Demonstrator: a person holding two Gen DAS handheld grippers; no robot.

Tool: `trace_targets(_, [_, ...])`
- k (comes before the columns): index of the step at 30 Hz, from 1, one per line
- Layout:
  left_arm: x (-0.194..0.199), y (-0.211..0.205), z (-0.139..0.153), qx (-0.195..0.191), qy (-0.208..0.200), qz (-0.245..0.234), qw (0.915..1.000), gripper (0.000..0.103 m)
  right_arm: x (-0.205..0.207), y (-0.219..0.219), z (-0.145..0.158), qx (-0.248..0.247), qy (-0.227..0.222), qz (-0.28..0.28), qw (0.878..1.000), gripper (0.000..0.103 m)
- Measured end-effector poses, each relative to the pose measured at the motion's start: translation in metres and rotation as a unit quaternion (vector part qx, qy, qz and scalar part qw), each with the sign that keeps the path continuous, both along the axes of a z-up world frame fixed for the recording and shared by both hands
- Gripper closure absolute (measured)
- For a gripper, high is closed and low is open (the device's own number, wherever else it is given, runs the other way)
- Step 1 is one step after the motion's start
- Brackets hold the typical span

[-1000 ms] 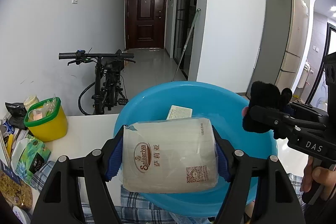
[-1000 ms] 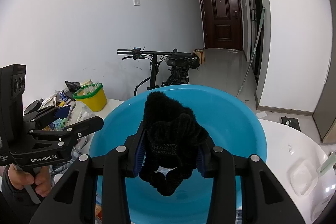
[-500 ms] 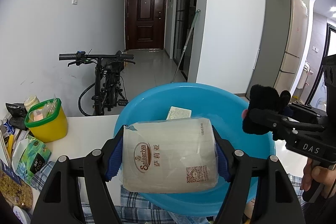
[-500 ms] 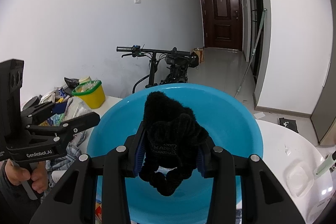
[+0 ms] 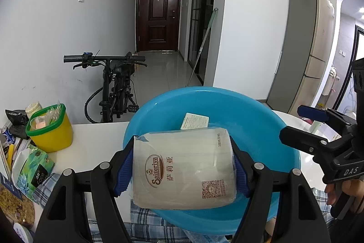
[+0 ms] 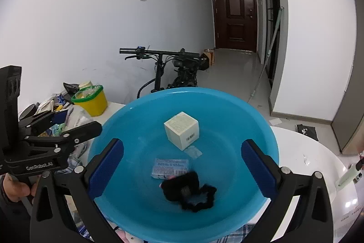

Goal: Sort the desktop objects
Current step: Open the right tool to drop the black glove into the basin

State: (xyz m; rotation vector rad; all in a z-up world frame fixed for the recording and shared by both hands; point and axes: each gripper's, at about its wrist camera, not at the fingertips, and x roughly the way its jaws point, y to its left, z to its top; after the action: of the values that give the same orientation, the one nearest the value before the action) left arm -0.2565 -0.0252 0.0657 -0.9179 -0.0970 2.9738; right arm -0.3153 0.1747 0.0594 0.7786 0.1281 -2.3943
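Basin holds a black scrunchie, seen only past the right's parted jaws; left jaws clamp a packet

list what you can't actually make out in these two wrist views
- Black fuzzy item in the blue basin, right wrist view: motion-blurred, so its shape is unclear.
- Small blue packet, same view: print too small to read.
- White box, left wrist view: mostly hidden behind the Saizeriya pack in the left gripper.
- Basin floor, left wrist view: blocked by that pack.

White walls, dark door, parked bicycle, grey tiled floor.
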Motion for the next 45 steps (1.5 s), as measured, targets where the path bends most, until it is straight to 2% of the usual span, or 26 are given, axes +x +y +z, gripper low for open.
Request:
trace_targets(17, [-0.0020,0.0002,-0.0002,-0.002,0.000,-0.005,1.0000,0.028,0.0040,-0.0012,0.0028,0.008,0.007,-0.002,1.000,0.000])
trace_targets(24, [0.0038,0.0078,0.0066,-0.003,0.012,-0.012,0.9999,0.028,0.0084,0.0005,0.0089,0.009,0.017,-0.005,1.000,0.000])
trace_targets(32, [-0.0029,0.0074,-0.0010,-0.008,-0.001,-0.008,0.9999,0.028,0.0071,-0.0026,0.0073,0.011,0.011,-0.002,1.000,0.000])
trace_targets(45, [-0.0029,0.0074,-0.0021,-0.007,0.002,-0.011,0.9999,0.028,0.0065,-0.0035,0.0078,0.008,0.009,0.001,1.000,0.000])
